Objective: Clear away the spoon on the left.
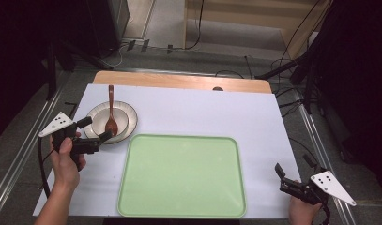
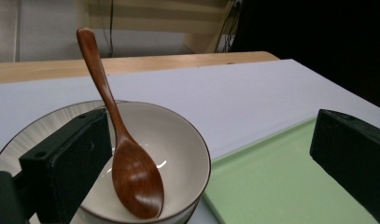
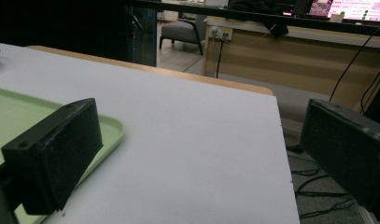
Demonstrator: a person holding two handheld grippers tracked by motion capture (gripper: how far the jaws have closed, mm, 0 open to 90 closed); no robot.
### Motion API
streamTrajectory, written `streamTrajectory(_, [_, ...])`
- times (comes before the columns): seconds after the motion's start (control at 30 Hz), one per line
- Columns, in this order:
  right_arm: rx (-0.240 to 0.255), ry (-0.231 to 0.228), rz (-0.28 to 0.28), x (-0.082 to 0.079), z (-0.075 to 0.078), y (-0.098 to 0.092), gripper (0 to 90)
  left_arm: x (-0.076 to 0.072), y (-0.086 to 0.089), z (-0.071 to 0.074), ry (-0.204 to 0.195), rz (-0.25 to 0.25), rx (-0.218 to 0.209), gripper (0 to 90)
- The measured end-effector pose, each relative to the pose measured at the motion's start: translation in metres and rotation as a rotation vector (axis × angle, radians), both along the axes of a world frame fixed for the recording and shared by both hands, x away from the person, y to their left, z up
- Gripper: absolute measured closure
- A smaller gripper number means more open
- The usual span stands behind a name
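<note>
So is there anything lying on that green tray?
No, the green tray lies bare in the high view; the wooden spoon rests in the bowl beside it.

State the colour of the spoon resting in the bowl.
The spoon is a glossy reddish-brown, wood-like; the left gripper view shows it best, lying in the cream bowl.

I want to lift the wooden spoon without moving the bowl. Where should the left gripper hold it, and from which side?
Probably the bare upper handle of the wooden spoon, which slants up clear over the bowl rim. Bring the open left gripper from the near side, one of its fingers on each side of the handle.
</note>
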State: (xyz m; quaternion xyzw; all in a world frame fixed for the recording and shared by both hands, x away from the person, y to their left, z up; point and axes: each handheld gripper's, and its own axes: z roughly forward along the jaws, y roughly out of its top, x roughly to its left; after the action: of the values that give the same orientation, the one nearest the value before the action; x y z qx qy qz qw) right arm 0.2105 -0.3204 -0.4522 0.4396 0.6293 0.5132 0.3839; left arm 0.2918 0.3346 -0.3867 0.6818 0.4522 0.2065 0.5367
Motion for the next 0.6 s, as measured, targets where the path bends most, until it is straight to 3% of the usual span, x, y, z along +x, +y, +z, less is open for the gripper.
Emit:
streamTrajectory(0.17, [0.005, -0.001, 0.001, 0.000, 0.000, 0.000, 0.0, 0.010, 0.001, 0.002, -0.018, -0.001, -0.018, 0.0])
streamTrajectory(0.43, [0.006, -0.001, 0.002, 0.000, 0.000, -0.001, 0.0, 0.038, 0.003, -0.001, 0.059, 0.081, 0.008, 5.1])
streamTrajectory(0.6, [0.005, -0.001, 0.002, 0.000, 0.000, -0.001, 0.0, 0.051, 0.004, -0.002, 0.068, 0.103, 0.005, 8.2])
